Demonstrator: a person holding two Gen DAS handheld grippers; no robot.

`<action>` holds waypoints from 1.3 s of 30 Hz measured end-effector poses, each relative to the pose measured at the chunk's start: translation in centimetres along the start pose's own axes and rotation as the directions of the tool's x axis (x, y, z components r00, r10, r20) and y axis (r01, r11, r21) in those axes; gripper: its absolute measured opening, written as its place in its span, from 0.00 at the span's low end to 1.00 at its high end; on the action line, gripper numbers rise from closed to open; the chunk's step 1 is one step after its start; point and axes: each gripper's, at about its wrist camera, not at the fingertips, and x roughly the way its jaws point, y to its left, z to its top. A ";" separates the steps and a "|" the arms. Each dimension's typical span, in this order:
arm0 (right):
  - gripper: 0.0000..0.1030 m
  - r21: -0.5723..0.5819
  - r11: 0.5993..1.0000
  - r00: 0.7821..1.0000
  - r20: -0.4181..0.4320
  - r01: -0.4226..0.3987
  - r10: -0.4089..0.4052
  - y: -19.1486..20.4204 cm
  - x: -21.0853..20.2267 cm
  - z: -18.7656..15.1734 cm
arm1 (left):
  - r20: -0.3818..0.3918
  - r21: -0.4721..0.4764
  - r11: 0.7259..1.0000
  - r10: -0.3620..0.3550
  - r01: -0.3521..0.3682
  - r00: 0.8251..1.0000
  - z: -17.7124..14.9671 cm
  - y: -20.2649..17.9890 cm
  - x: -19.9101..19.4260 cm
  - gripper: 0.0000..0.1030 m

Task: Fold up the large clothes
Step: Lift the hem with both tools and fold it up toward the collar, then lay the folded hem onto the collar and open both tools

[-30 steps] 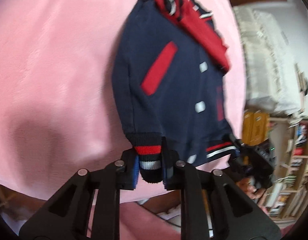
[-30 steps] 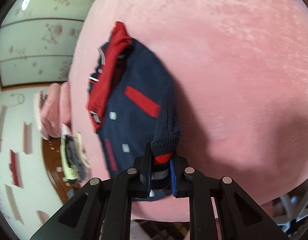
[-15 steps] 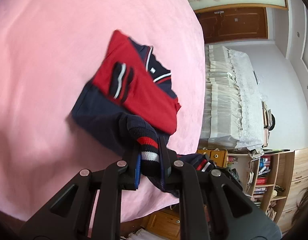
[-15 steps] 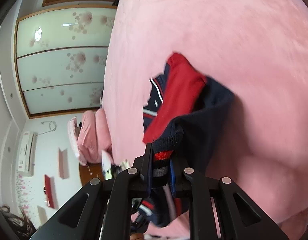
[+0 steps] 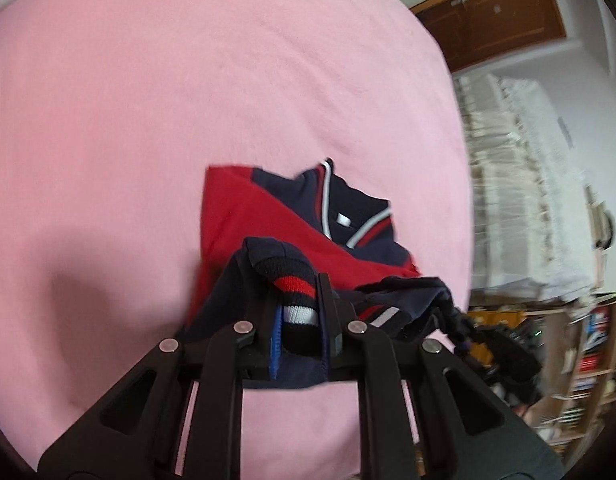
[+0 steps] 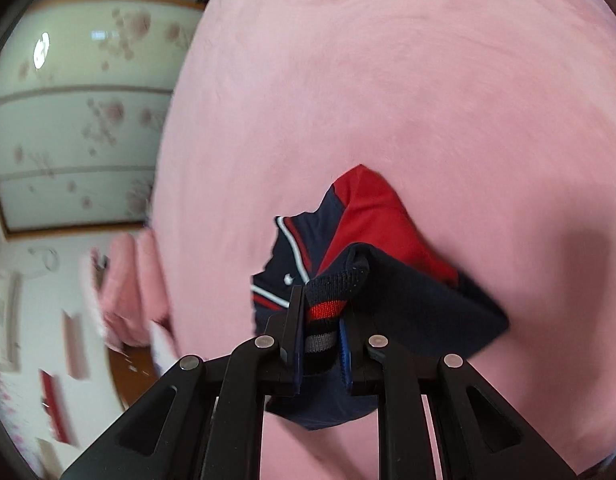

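While the jacket [image 5: 308, 236] (navy, red sleeves) lies half-folded on the pink bed [image 5: 187, 80], left gripper [image 5: 297, 320] and right gripper [image 6: 322, 320] each clamp its striped hem.

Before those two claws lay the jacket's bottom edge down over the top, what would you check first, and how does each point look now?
1. Left gripper clamped on the striped knit hem: ok.
2. Right gripper clamped on the hem too: ok.
3. Navy and red jacket lying on the pink blanket: ok.
4. Collar lying flat: ok.
5. Hem held level between both grippers: cannot tell.
6. Sleeves tucked smoothly underneath: cannot tell.
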 end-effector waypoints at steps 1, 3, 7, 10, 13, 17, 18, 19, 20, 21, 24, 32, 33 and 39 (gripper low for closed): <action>0.13 -0.008 1.000 1.000 -0.010 0.011 -0.011 0.0 0.3 0.4 | -0.002 -0.003 1.000 0.013 -0.013 1.000 0.3 -0.2 0.4 0.11; 0.13 -0.022 0.999 0.999 -0.035 0.040 -0.040 0.9 1.6 1.7 | -0.010 -0.034 0.999 0.037 -0.037 0.999 0.9 -0.2 1.2 0.11; 0.21 -0.037 0.997 0.995 -0.077 0.065 -0.068 1.5 3.2 3.8 | -0.024 -0.122 0.988 0.090 -0.092 0.996 1.6 0.3 2.6 0.17; 0.33 -0.062 0.996 0.993 -0.086 0.071 -0.077 2.2 3.6 4.8 | 0.008 -0.165 0.978 0.132 -0.129 0.991 1.8 0.3 2.7 0.30; 0.48 -0.153 0.984 0.993 -0.052 0.094 -0.103 2.2 2.5 4.7 | 0.076 -0.138 0.964 0.239 -0.227 0.968 1.5 -0.7 2.4 0.61; 0.60 -0.247 0.963 0.994 0.000 0.107 -0.110 3.2 0.8 5.4 | 0.099 -0.080 0.940 0.337 -0.331 0.936 0.8 -2.5 2.0 0.63; 0.61 -0.265 0.959 0.994 0.000 0.103 -0.107 2.8 0.5 5.5 | 0.105 -0.055 0.937 0.348 -0.344 0.932 0.5 -3.0 2.0 0.63; 0.61 -0.295 0.951 0.995 -0.002 0.096 -0.101 3.1 0.1 5.5 | 0.113 -0.028 0.934 0.358 -0.357 0.927 0.2 -3.7 2.1 0.63; 0.61 -0.314 0.945 0.995 -0.005 0.095 -0.101 3.4 0.2 5.4 | 0.121 0.015 0.933 0.354 -0.358 0.927 -0.2 -4.7 2.4 0.63; 0.60 -0.334 0.938 0.995 -0.012 0.091 -0.101 3.8 0.3 5.3 | 0.116 0.041 0.938 0.339 -0.345 0.934 -0.5 -5.3 2.4 0.63; 0.53 -0.430 0.902 0.991 -0.101 0.032 -0.084 5.0 0.9 3.7 | 0.056 0.135 0.947 0.286 -0.291 0.956 -1.5 -7.3 4.1 0.57; 0.19 -0.545 0.822 0.892 -0.437 -0.162 -0.115 5.1 8.7 -3.4 | -0.107 0.237 0.938 0.283 -0.252 0.953 -2.2 -9.4 12.2 0.17; 0.19 -0.571 0.805 0.887 -0.442 -0.159 -0.137 4.9 9.5 -4.0 | -0.120 0.236 0.934 0.301 -0.267 0.946 -2.2 -9.4 13.4 0.17; 0.09 -0.707 0.695 0.911 -0.363 -0.131 -0.198 5.3 11.3 -4.8 | -0.087 0.166 0.936 0.326 -0.309 0.941 -0.9 -7.3 15.0 0.08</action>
